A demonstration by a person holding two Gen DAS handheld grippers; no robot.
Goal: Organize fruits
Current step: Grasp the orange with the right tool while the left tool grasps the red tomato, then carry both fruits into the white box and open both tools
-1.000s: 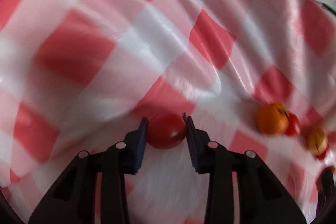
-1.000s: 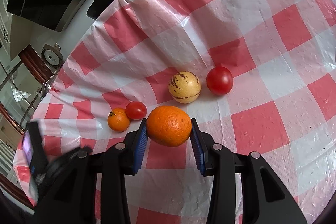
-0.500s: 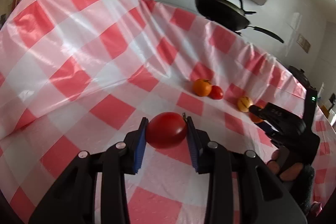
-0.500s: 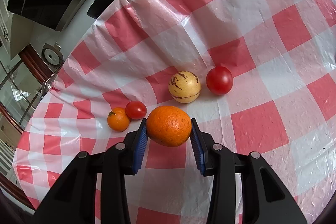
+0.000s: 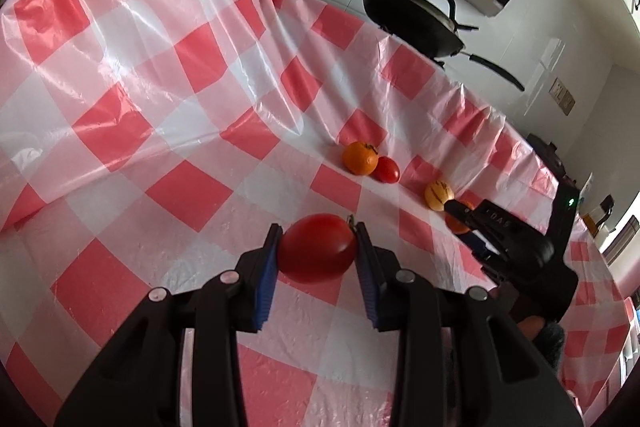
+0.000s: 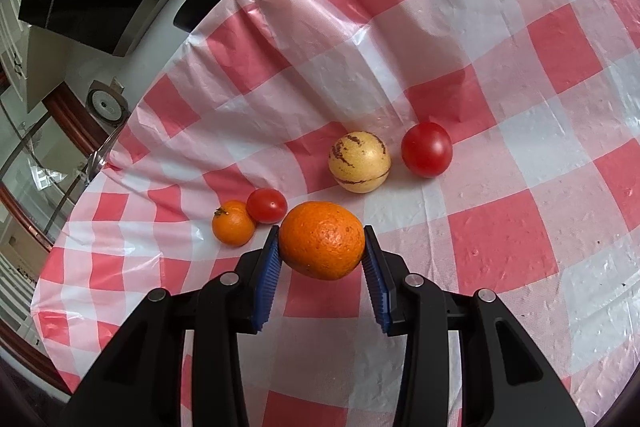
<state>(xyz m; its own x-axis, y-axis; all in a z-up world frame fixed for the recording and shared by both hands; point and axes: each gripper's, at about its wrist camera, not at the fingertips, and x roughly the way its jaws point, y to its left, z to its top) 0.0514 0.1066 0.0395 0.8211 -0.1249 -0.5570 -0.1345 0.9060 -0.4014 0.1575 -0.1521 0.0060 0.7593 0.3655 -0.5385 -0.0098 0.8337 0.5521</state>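
Tomato (image 5: 316,247) clamped in left fingers (image 5: 272,259), orange (image 6: 321,239) clamped in right fingers (image 6: 270,265), both angled down

My left gripper (image 5: 316,247), clamped on the big tomato (image 5: 318,253), now looks out across the checked tablecloth (image 5: 160,75) toward its far edge instead of close down at it. The small orange (image 5: 360,157), small tomato (image 5: 387,169) and my right gripper (image 5: 460,215) come into its view.
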